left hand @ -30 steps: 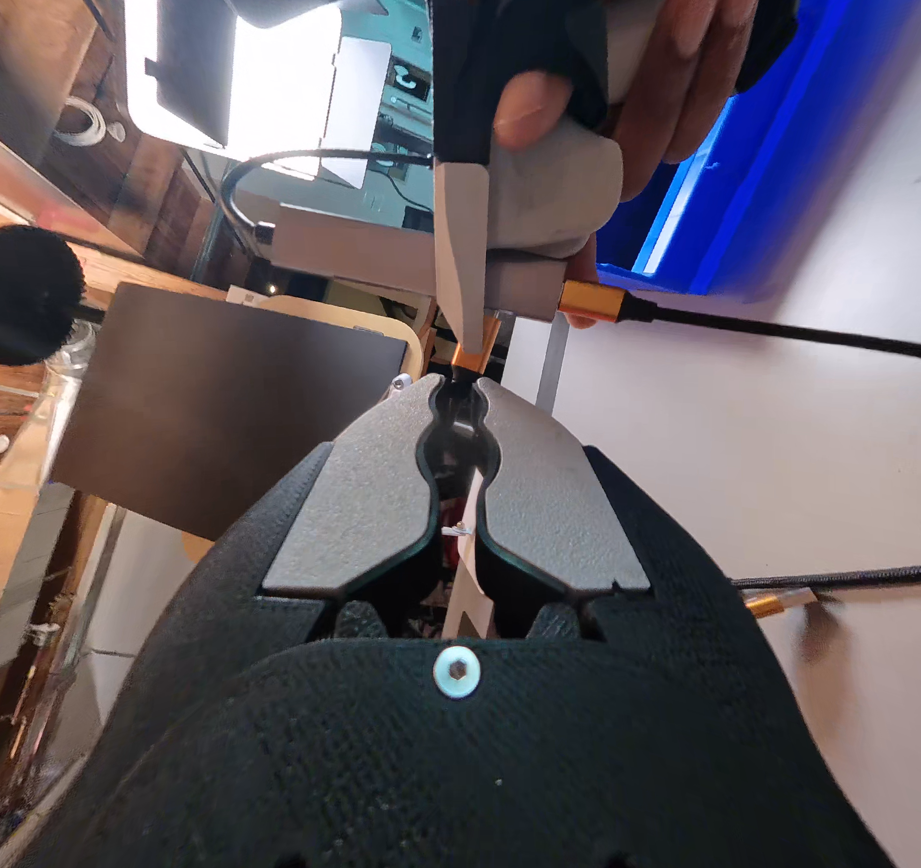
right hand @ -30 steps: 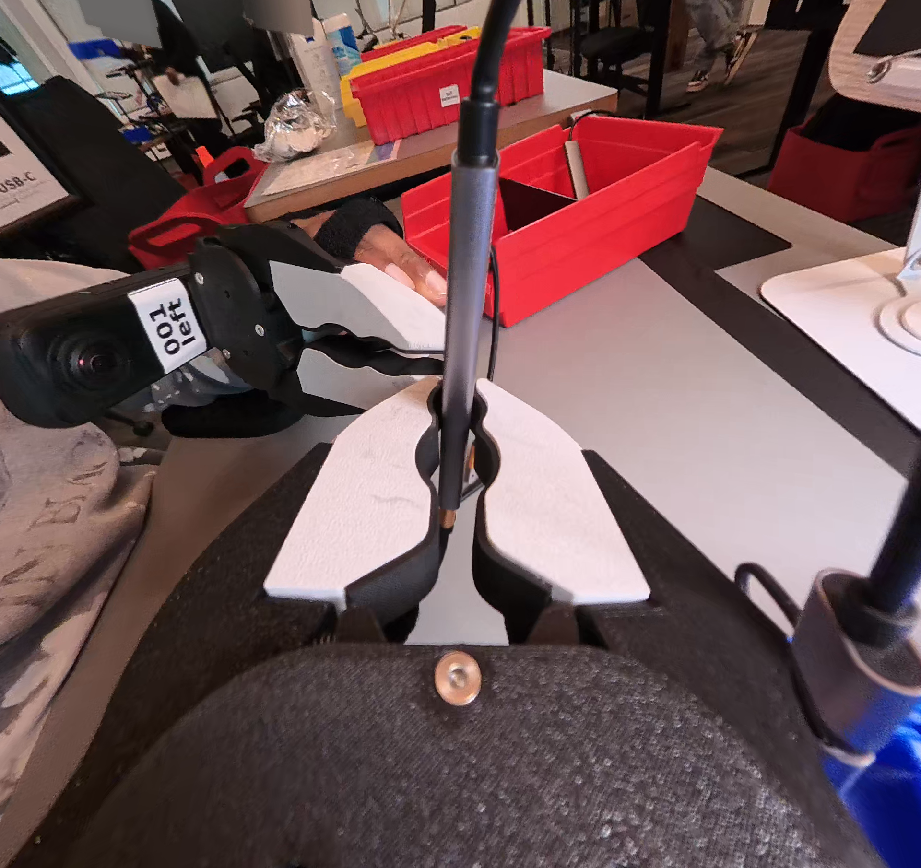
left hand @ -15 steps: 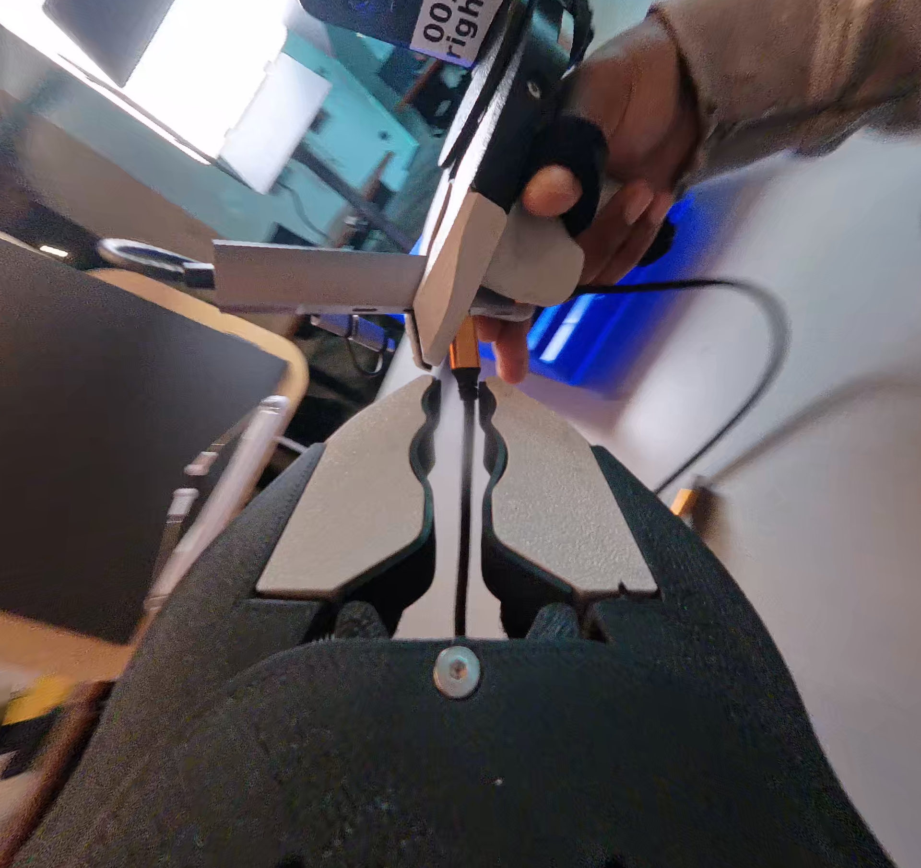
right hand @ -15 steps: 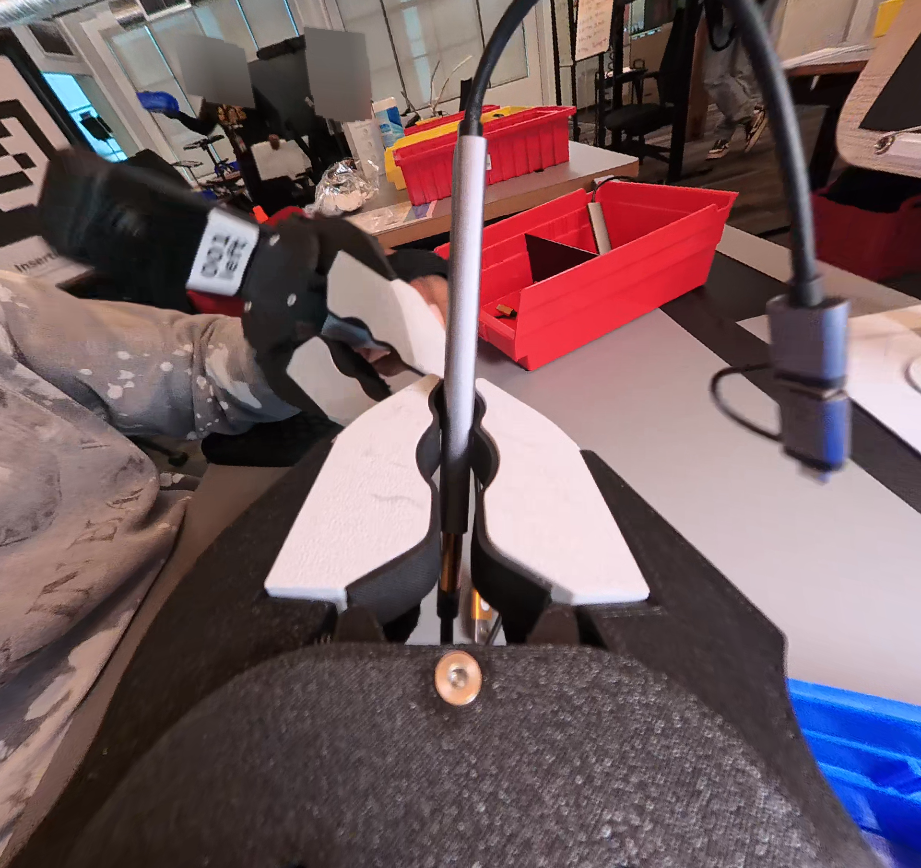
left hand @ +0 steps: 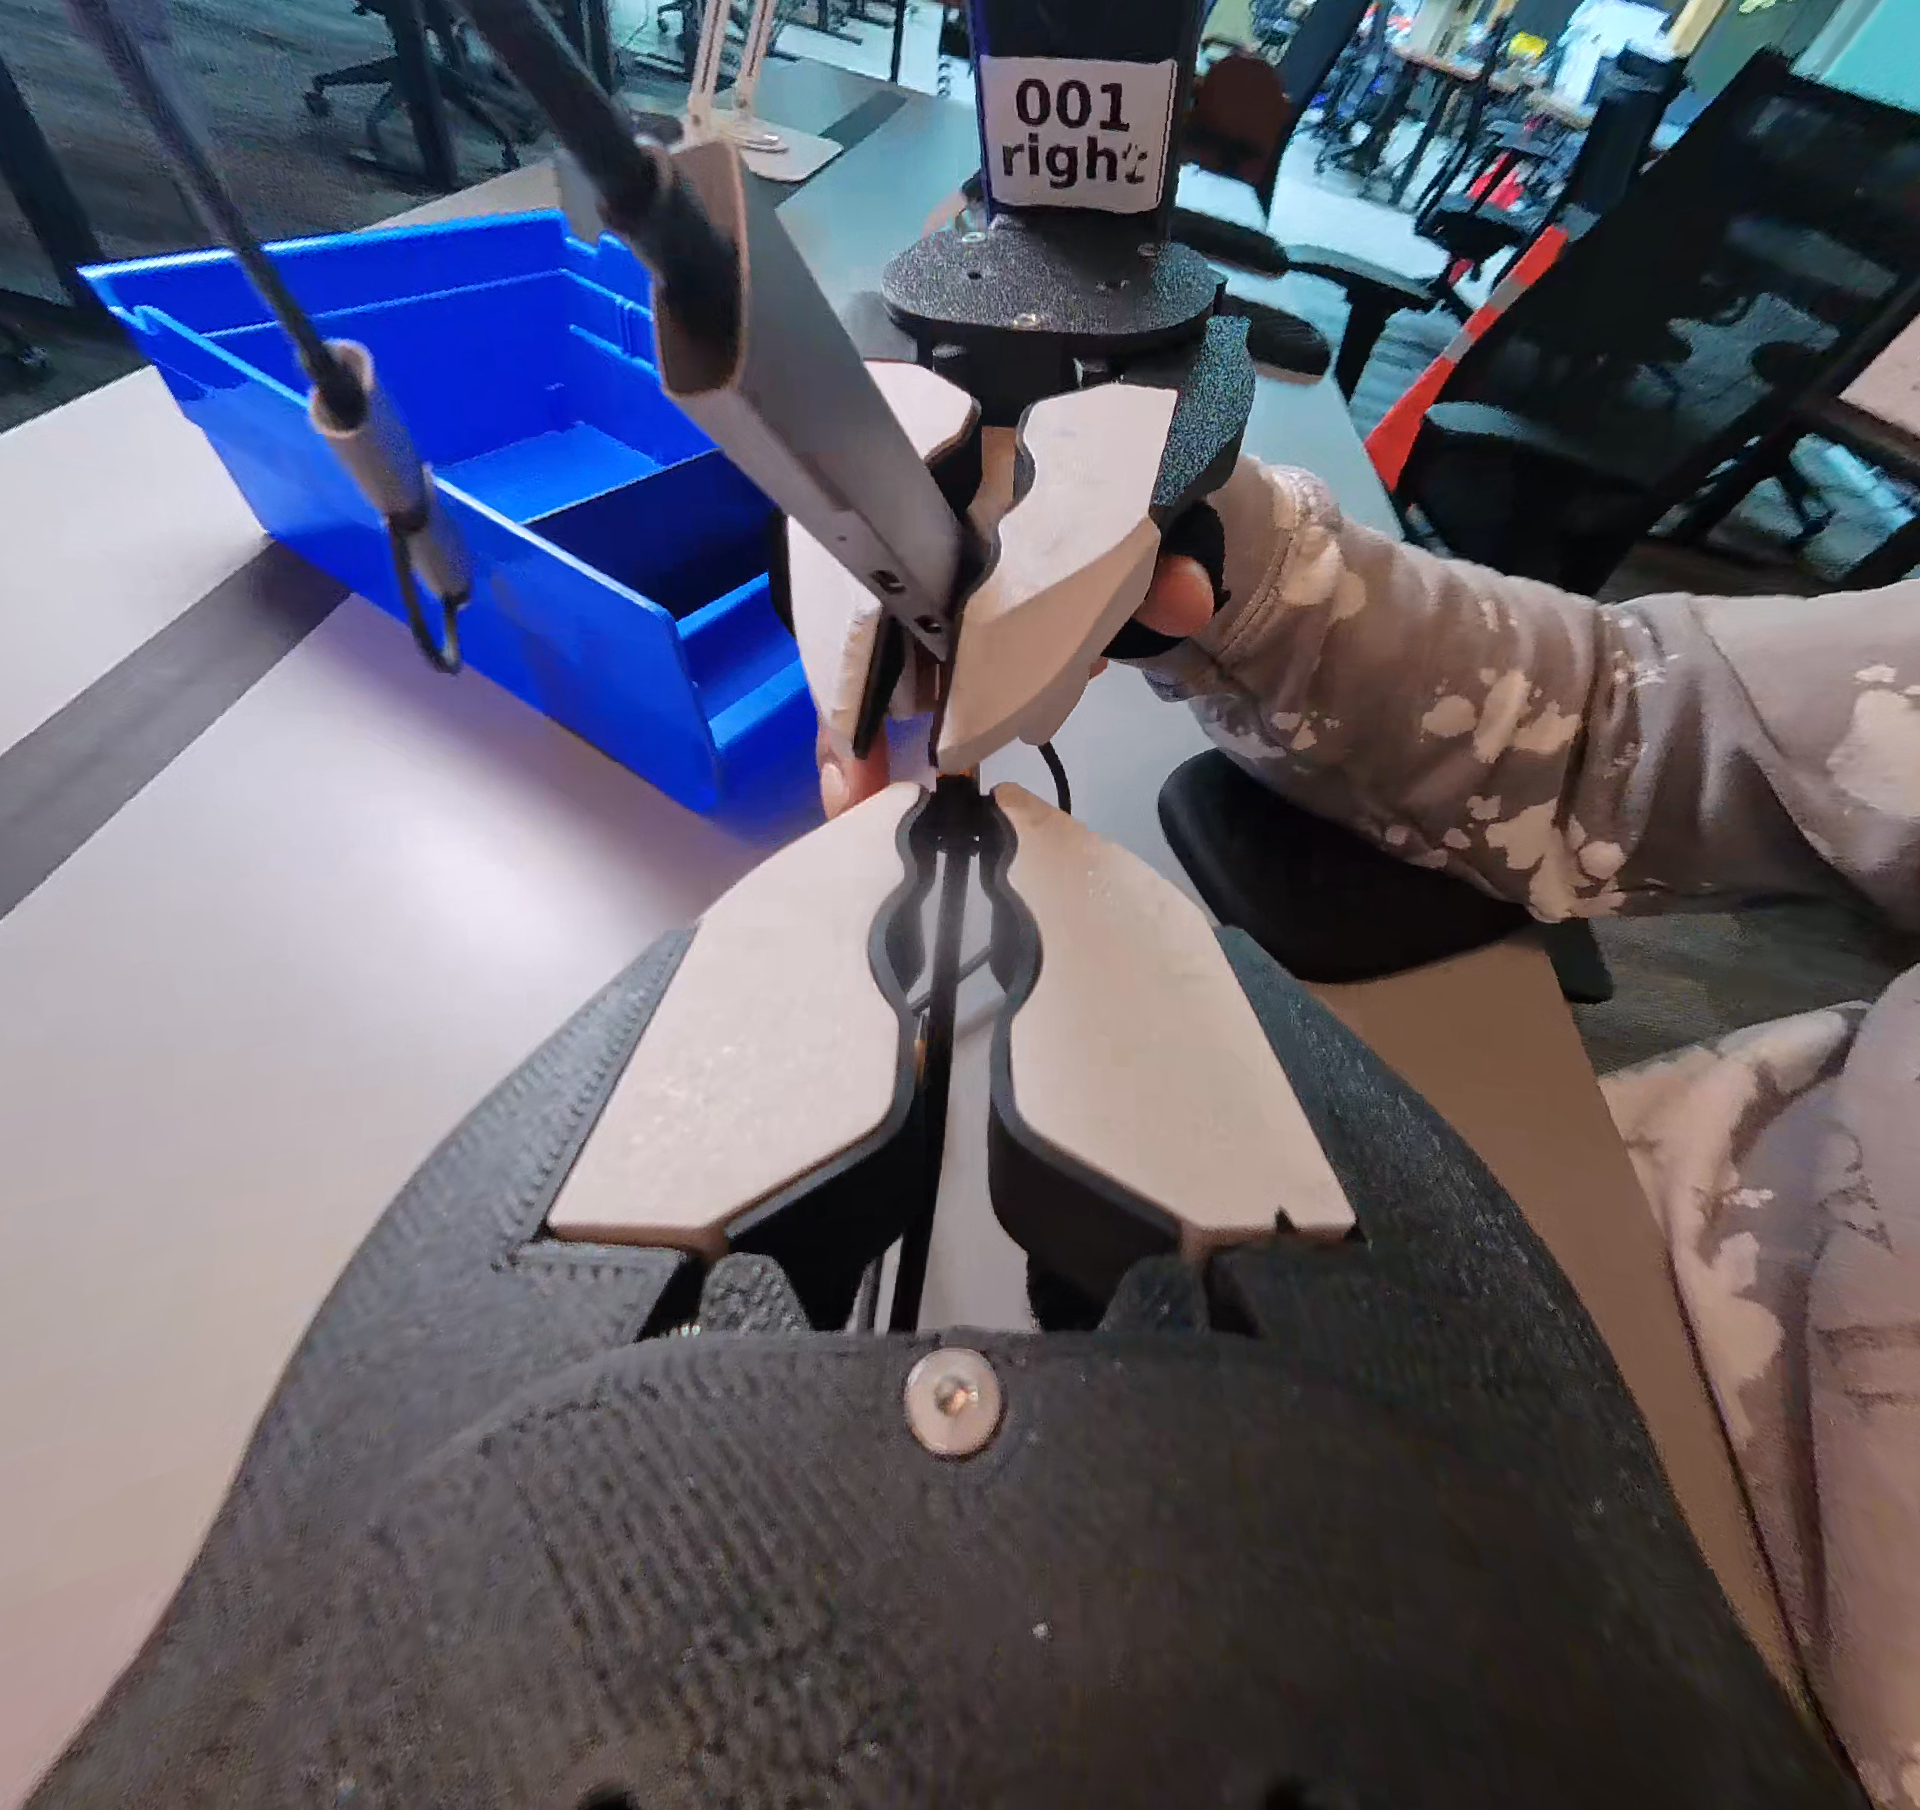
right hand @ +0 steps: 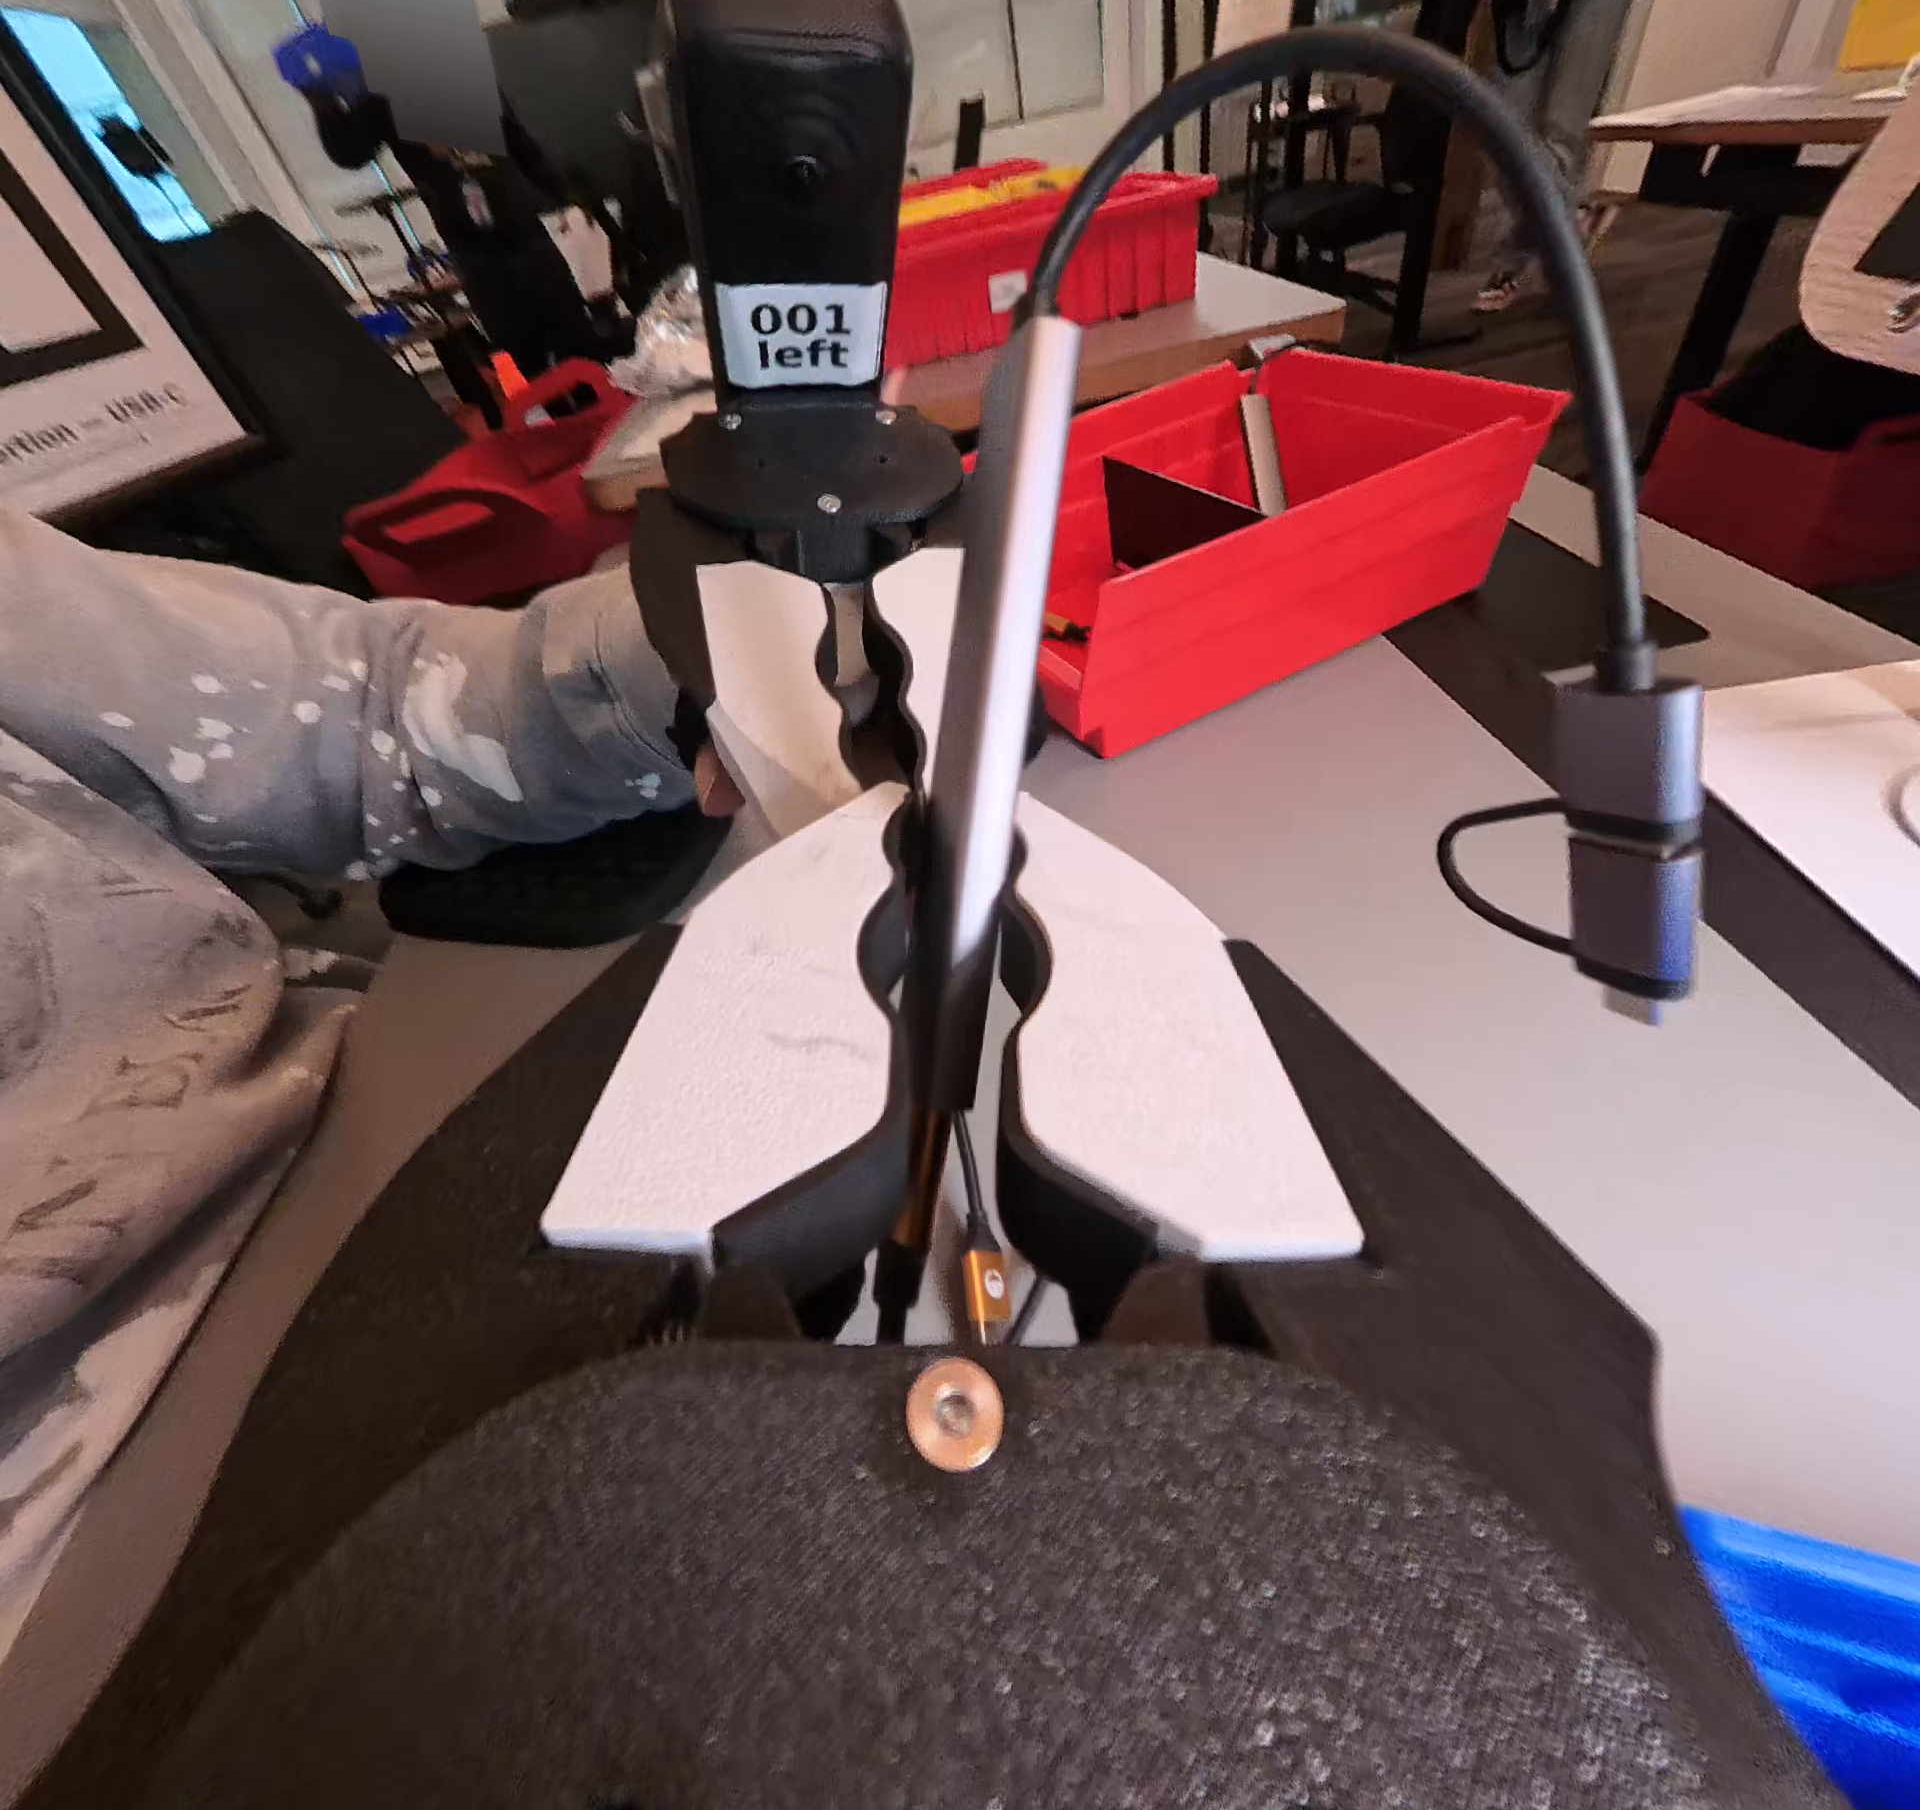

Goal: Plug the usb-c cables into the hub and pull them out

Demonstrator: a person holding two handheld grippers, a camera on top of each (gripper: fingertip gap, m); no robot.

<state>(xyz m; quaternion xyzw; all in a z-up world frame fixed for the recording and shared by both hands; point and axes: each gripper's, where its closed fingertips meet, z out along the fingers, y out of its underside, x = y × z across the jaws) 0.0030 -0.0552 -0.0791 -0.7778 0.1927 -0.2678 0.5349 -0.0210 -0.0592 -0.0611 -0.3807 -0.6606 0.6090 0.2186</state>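
My right gripper [right hand: 956, 815] is shut on the grey bar-shaped hub [right hand: 997, 638] and holds it above the table, tilted. It also shows in the left wrist view [left hand: 997, 555], facing me, with the hub [left hand: 810, 410] in it. An orange usb-c plug [right hand: 920, 1189] sits at the hub's lower end, between the right fingers. My left gripper [left hand: 956, 810] is shut on a thin black usb-c cable [left hand: 940, 981], tips just under the right gripper's fingertips. A second orange plug [right hand: 982, 1282] lies loose on the table.
The hub's own black lead arcs over and hangs with a grey adapter [right hand: 1631, 825], also visible in the left wrist view [left hand: 384, 472]. A blue bin [left hand: 499, 430] stands to my left and a red bin [right hand: 1299, 555] at the back of the grey table [right hand: 1299, 929]. Only a small space, under 4 cm, lies between the two pairs of fingers.
Both grippers have swung round and now face each other tip to tip. The hub has tilted with the right gripper. My left fingers have closed in on the black cable.
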